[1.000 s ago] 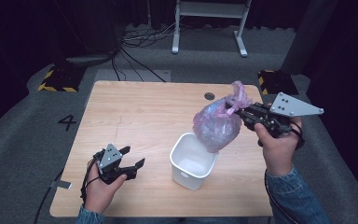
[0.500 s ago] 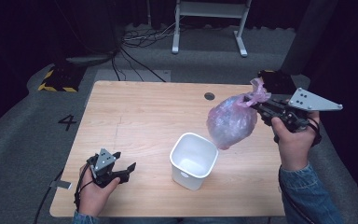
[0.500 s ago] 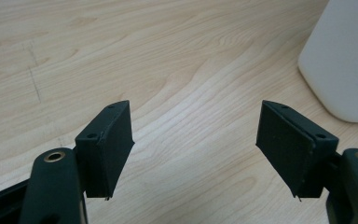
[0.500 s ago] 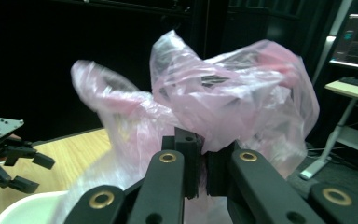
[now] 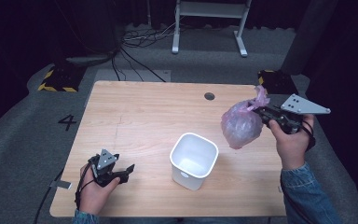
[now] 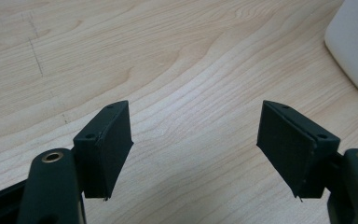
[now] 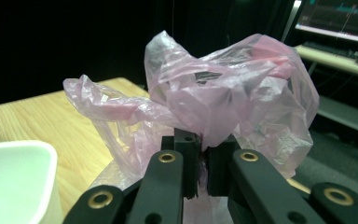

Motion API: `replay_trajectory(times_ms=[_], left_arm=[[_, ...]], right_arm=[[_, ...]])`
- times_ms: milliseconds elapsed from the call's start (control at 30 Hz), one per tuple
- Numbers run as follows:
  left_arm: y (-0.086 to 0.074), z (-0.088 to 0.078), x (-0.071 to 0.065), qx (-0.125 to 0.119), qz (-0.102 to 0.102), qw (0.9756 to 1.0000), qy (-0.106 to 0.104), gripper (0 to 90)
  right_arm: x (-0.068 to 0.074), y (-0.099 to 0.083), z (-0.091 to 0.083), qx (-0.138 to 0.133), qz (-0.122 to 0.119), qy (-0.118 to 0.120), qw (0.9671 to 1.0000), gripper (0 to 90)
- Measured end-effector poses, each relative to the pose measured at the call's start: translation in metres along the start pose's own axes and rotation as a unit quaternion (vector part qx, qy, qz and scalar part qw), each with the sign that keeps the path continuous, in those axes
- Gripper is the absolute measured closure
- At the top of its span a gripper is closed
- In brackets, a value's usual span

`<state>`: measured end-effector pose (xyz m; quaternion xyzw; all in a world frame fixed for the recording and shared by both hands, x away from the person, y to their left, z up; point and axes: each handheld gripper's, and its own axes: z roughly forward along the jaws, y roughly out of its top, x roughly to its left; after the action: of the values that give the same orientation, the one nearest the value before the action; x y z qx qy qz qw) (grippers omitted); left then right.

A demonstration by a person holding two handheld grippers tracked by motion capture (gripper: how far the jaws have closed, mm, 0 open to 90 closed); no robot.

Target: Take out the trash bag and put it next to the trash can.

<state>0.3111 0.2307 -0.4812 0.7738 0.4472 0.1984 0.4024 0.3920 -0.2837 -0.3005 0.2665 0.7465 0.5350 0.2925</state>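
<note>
Bag lifted clear of bin; set-down is judged pending.

High view: the crumpled pink plastic bag (image 5: 240, 126) is held at right of frame, beside the white square plastic bin (image 5: 193, 160) (apparently empty). Left gripper view: the left gripper (image 6: 196, 149) is seen released over the wooden table (image 6: 177, 70). Right gripper view: the right gripper (image 7: 204, 161) is clenched on the bag's neck.

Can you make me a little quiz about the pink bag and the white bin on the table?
1. True or false: the pink plastic bag is lying inside the white bin.
2. Which gripper holds the bag? A) left gripper B) right gripper C) both
3. Fill in: the left gripper has its fingers wide ____ over the wooden table.

Key:
1. False. The bag hangs in the air to the right of the bin, over the table's right edge.
2. B. The right gripper is shut on the bag's bunched top.
3. Open, with nothing between them.
</note>
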Motion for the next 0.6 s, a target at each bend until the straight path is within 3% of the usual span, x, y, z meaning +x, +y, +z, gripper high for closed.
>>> replay_trajectory(times_ms=[267, 600], left_arm=[[-0.001, 0.002, 0.001, 0.002, 0.001, 1.0, -0.001, 25.2], [-0.002, 0.006, -0.001, 0.01, 0.007, 0.9999, -0.006, 24.5]], right_arm=[[0.003, -0.028, 0.019, 0.031, 0.024, 0.023, 0.9989, 85.5], [0.006, -0.058, 0.044, 0.069, 0.066, 0.063, 0.9935, 84.4]])
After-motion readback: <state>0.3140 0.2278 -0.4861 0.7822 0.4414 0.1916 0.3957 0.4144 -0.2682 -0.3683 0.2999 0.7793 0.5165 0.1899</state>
